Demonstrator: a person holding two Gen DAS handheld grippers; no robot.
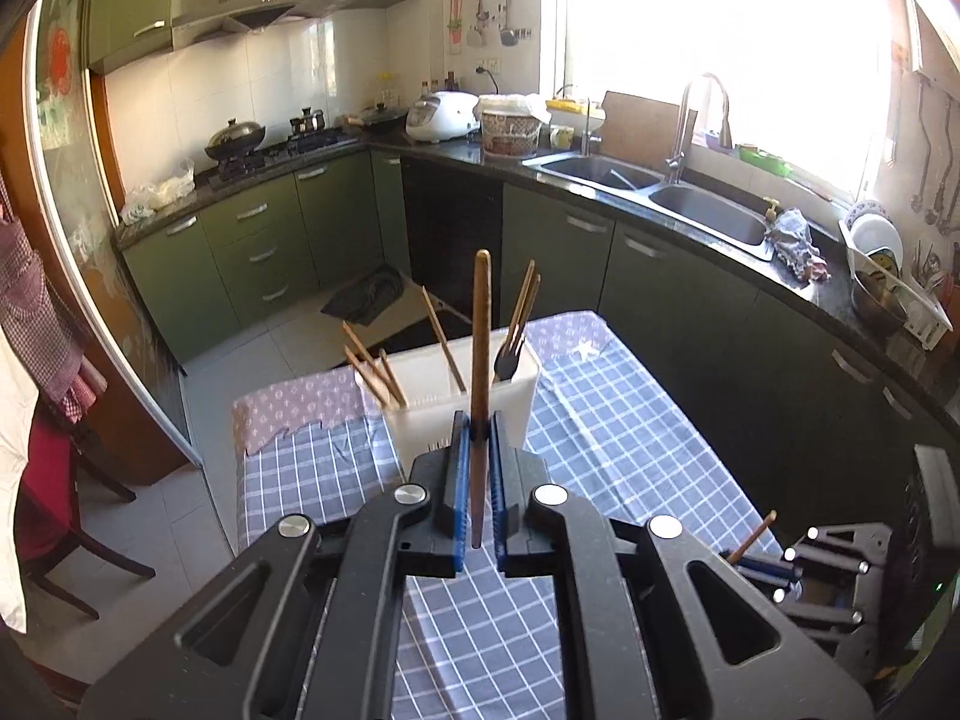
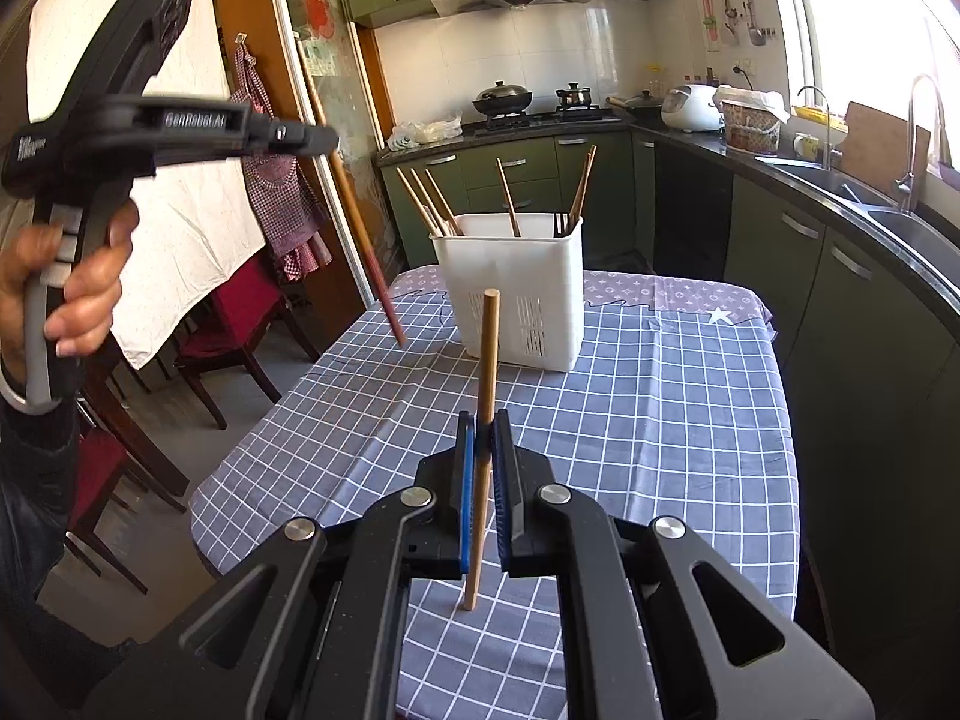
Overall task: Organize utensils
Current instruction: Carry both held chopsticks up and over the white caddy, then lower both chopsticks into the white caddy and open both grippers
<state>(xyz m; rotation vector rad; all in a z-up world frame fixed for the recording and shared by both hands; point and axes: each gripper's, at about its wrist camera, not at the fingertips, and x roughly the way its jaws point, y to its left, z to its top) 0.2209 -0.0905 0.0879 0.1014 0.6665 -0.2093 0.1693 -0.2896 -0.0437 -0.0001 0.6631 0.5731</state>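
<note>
Chopstick holder (image 1: 462,396) sits ahead of both tongs on the checked tablecloth (image 2: 630,420). Left gripper (image 1: 478,435) pinches a dark chopstick (image 1: 480,360) upright and, I judge, nearer the holder. Right gripper (image 2: 485,429) pinches a pale chopstick (image 2: 487,360). Only the right wrist view shows the dark stick tilting.

One white utensil holder (image 2: 510,288) is seen on the checked tablecloth (image 2: 630,420). About seven chopsticks are counted standing in it: roughly four at its left end (image 2: 429,201), one near the middle (image 2: 507,195), two at its right end (image 2: 583,186). One dark fork (image 1: 509,360) is seen beside those two. Two more sticks are counted outside the holder: one dark (image 2: 366,246), one pale (image 2: 483,450).
</note>
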